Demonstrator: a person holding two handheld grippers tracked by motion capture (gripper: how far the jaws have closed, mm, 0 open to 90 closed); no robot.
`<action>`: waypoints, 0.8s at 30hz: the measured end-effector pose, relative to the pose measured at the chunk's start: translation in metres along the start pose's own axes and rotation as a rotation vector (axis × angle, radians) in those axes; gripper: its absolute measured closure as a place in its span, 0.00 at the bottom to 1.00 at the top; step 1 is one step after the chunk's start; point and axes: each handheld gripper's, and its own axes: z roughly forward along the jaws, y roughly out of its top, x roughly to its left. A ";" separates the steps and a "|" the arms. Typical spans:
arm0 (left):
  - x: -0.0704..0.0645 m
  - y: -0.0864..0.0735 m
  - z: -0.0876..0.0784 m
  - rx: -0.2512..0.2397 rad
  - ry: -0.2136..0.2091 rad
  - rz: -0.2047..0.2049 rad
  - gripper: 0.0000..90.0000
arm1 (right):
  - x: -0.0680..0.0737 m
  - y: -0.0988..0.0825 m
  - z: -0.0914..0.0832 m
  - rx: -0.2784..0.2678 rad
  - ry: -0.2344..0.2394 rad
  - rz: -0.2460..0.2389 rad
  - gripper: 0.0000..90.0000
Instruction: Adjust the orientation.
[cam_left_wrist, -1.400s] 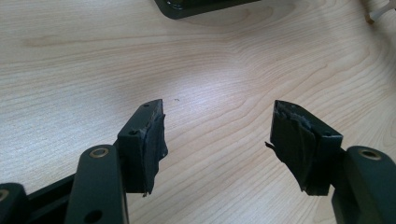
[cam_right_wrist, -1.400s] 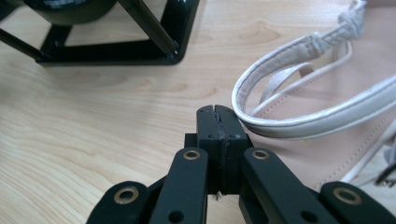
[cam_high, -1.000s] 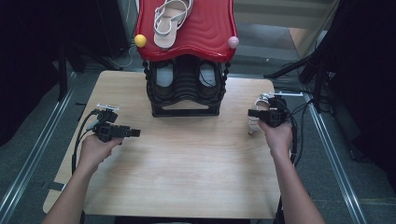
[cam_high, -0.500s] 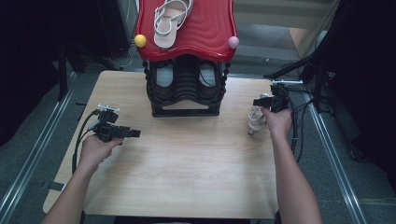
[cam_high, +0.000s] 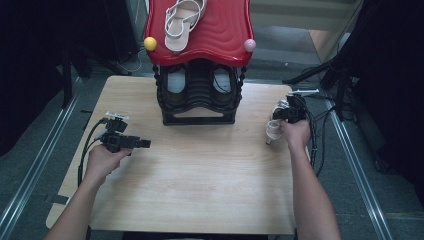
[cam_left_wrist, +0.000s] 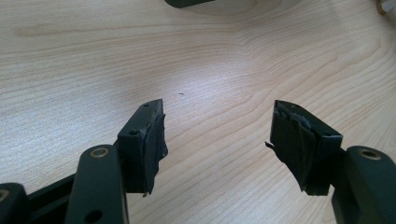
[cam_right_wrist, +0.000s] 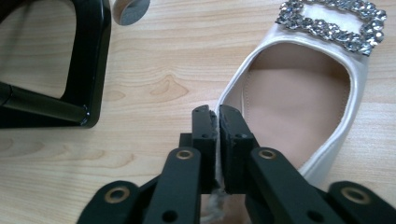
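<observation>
Right claw (cam_right_wrist: 218, 116): jaws pressed together, pinching the rim of a white buckled shoe (cam_right_wrist: 303, 88) on the worktop (cam_right_wrist: 154, 70); left claw (cam_left_wrist: 217, 140): spread wide, holding nothing.

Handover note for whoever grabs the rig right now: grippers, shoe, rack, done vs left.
Right gripper: shut on the side rim of the white shoe, at the table's right edge.
Left gripper: open, holding nothing, over bare table.
Shoe rack: back centre; a sandal lies on its red top.
Done: shoe gripped.
Left: probably carrying it to the rack and letting go.
</observation>
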 end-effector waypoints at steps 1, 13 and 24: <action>0.000 0.000 0.000 -0.001 0.000 0.000 0.40 | 0.000 -0.001 -0.001 0.004 0.005 0.001 0.98; -0.001 0.000 0.000 0.001 -0.002 0.004 0.40 | 0.014 -0.017 -0.009 0.057 0.050 -0.122 0.98; -0.001 -0.001 0.000 0.001 -0.002 0.003 0.40 | 0.016 -0.033 -0.014 0.060 0.121 -0.116 0.98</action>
